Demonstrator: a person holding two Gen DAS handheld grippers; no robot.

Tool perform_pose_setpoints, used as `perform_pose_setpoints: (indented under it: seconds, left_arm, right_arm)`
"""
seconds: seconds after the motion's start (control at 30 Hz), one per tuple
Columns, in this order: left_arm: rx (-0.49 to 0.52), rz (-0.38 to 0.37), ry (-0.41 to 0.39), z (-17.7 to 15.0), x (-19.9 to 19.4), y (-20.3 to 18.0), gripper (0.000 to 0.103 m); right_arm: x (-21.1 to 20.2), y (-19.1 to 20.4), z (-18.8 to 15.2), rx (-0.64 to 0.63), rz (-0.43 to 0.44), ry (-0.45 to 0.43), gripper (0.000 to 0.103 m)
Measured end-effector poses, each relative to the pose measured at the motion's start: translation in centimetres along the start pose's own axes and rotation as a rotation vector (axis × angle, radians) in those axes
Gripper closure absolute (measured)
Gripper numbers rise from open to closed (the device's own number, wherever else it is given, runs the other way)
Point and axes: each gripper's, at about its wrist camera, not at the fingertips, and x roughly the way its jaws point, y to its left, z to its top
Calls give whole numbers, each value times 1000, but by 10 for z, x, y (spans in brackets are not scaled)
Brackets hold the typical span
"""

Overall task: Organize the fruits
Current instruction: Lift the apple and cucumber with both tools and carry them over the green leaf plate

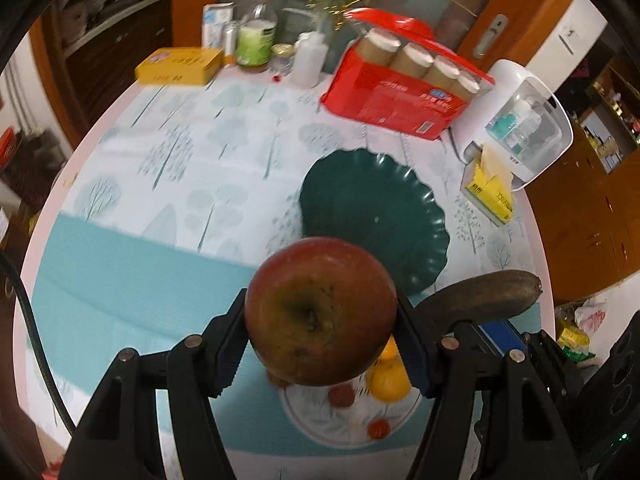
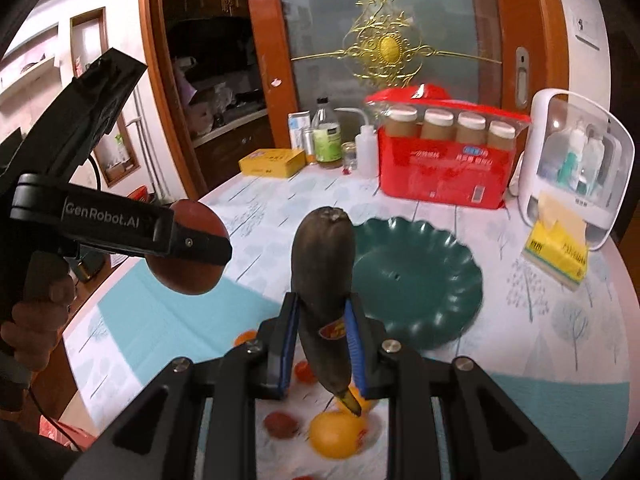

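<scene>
Dark green plate (image 2: pixel 416 280) empty up ahead, apple (image 1: pixel 320 312) clamped in the left gripper (image 1: pixel 320 344) jaws, blackened banana (image 2: pixel 324 292) pinched upright in the right gripper (image 2: pixel 320 344) jaws, both above the counter (image 1: pixel 160 184), could easily bump mid-air or drop onto the oranges (image 2: pixel 336 434) below.

"GenRobot.AI" in white on side of left gripper (image 2: pixel 202 246). Print on red box (image 2: pixel 448 170), yellow box (image 2: pixel 272 162), tissue pack (image 2: pixel 558 254), banana sticker (image 2: pixel 334 332): too blurred to read.

Red box (image 2: pixel 444 176) beside yellow tissue pack (image 2: pixel 558 254).
</scene>
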Motion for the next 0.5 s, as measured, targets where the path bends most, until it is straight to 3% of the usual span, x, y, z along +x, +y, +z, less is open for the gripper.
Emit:
perform_pose_setpoints:
  seconds: [0.27, 0.5]
  left_arm:
    - [56, -13, 15, 41, 40, -18, 38]
    - [48, -46, 69, 50, 91, -21, 38]
  right_arm:
    - [36, -36, 22, 71, 0, -13, 80]
    - [71, -65, 24, 142, 28, 9, 80]
